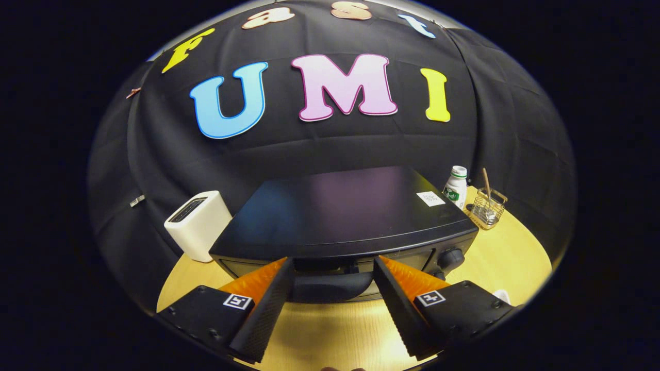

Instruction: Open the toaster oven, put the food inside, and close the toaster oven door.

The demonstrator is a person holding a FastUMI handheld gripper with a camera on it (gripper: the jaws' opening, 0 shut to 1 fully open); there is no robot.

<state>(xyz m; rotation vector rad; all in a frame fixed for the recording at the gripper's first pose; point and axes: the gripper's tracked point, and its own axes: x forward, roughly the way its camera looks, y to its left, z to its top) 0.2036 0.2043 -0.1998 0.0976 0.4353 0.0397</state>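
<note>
A black toaster oven (340, 211) stands on the wooden table, seen from above and in front, so its flat top takes up most of what I see of it. Its door handle (330, 287) is a dark curved bar at the top of the front face, lying between my fingertips and slightly below them. My gripper (334, 264) is open, its two fingers spread to either side of the handle without pressing on it. A round knob (450, 257) sits at the oven's right front corner. The oven door looks shut. I cannot see any food.
A white slot toaster (198, 224) stands to the left of the oven. Behind the oven on the right are a white bottle with a green label (456, 186) and a small wire basket (487, 207) holding a stick. Bare wooden table (330, 330) lies below my fingers.
</note>
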